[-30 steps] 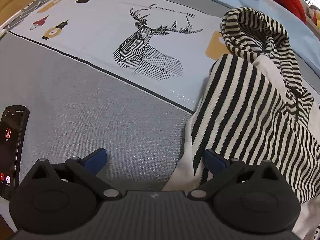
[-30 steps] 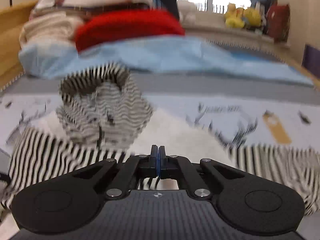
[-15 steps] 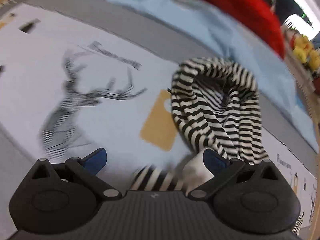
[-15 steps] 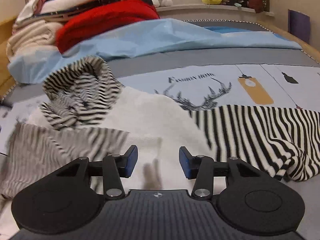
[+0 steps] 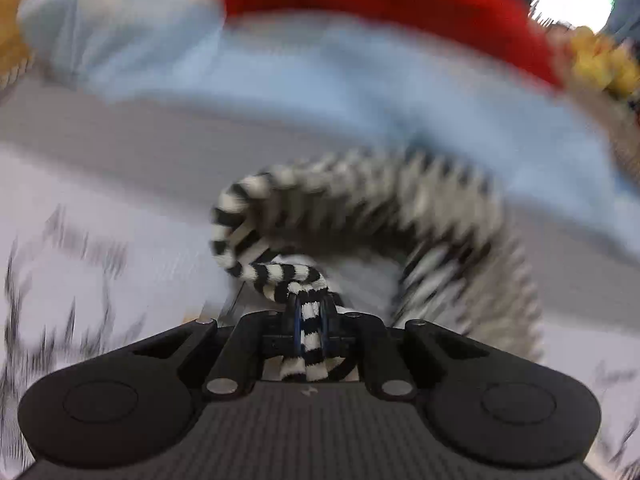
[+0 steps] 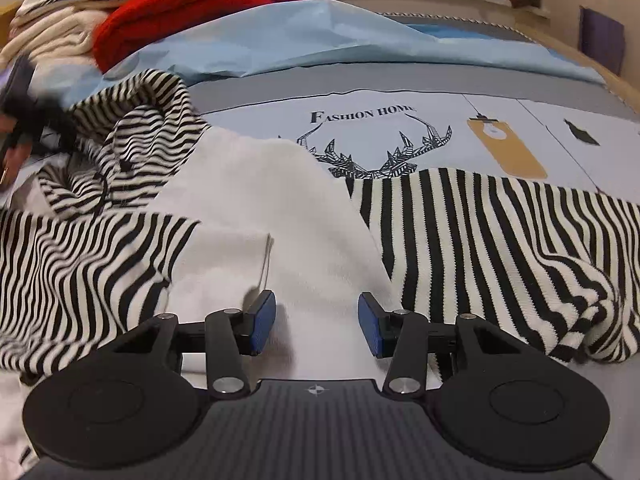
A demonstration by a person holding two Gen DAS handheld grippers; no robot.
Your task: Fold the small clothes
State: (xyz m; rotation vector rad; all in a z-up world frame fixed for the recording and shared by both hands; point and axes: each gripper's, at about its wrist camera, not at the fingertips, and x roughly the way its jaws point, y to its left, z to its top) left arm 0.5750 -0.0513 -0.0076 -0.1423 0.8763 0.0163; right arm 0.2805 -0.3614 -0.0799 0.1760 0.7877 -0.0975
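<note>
Quick update: my left gripper (image 5: 310,314) was wide open half a second ago and is now clamped on the hood edge of the striped hoodie (image 6: 256,216), so the hood's about to get pulled. Its view is all motion blur. My right gripper (image 6: 316,330), which was pinched closed a second ago, sits open over the white middle panel, holding nothing. The hoodie sprawls across the lower half of the right view on the deer-print bedsheet (image 6: 440,120): striped sleeves out both sides, hood crumpled upper left. Not folded yet.
</note>
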